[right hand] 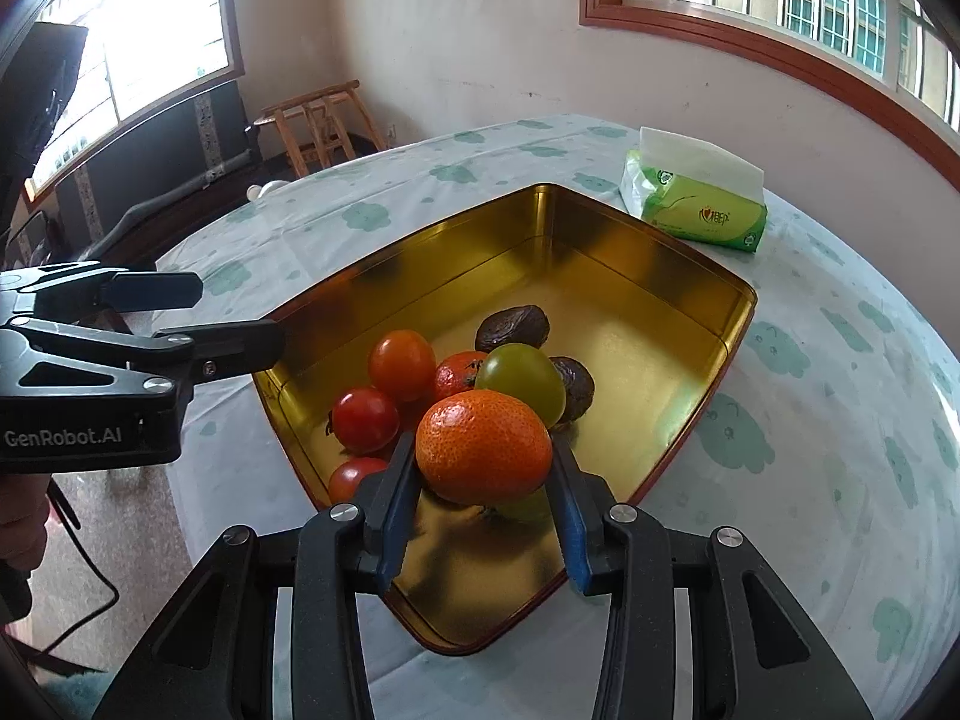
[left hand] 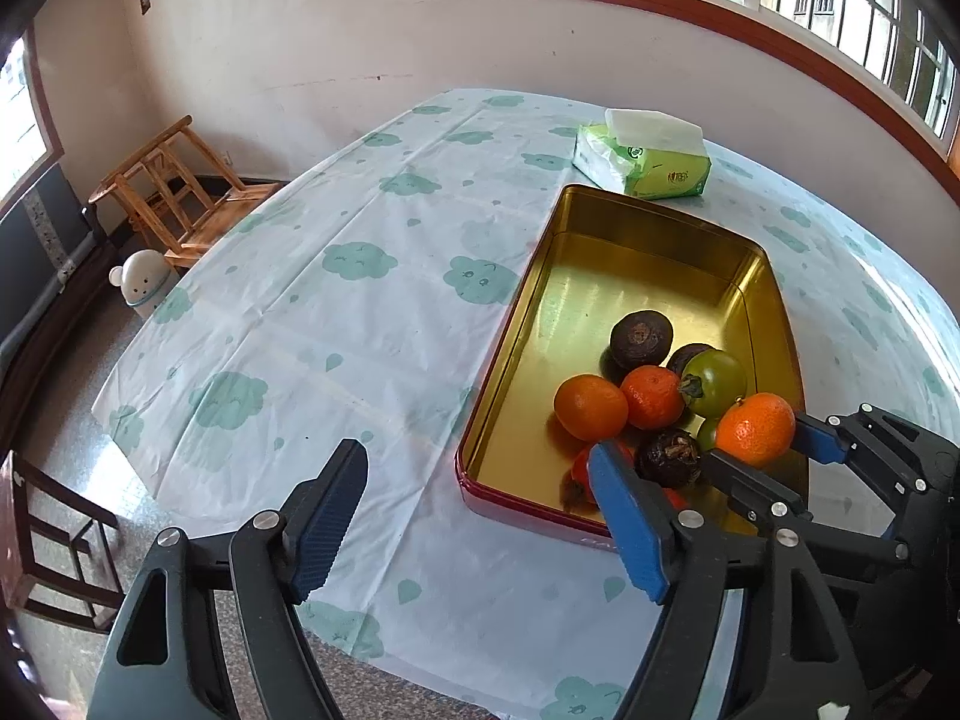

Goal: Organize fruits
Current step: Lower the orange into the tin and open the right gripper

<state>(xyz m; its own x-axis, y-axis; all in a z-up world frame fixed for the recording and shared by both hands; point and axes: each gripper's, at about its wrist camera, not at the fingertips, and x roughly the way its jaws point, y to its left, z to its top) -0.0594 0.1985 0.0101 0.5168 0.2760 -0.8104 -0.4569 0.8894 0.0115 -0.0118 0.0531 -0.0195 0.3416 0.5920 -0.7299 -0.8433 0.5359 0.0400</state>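
Observation:
A gold tin tray point(left hand: 630, 228) point(right hand: 630, 276) with a red outer rim sits on the table. It holds tangerines point(left hand: 591, 407), red tomatoes point(right hand: 365, 420), a green tomato point(left hand: 714, 383) point(right hand: 521, 383) and dark brown round fruits point(left hand: 641, 339) point(right hand: 512, 327). My right gripper point(right hand: 483, 462) is shut on a tangerine point(right hand: 483, 447) point(left hand: 755, 429) just above the tray's near end. My left gripper point(left hand: 480, 516) is open and empty over the cloth, left of the tray; it also shows in the right wrist view point(right hand: 240, 318).
A green tissue pack point(left hand: 645, 159) point(right hand: 696, 204) lies beyond the tray. The table has a white cloth with green clouds point(left hand: 360, 261). Wooden chairs point(left hand: 174, 192) and a small white bin point(left hand: 144, 285) stand on the floor to the left. A dark chair point(left hand: 54, 546) stands near the left.

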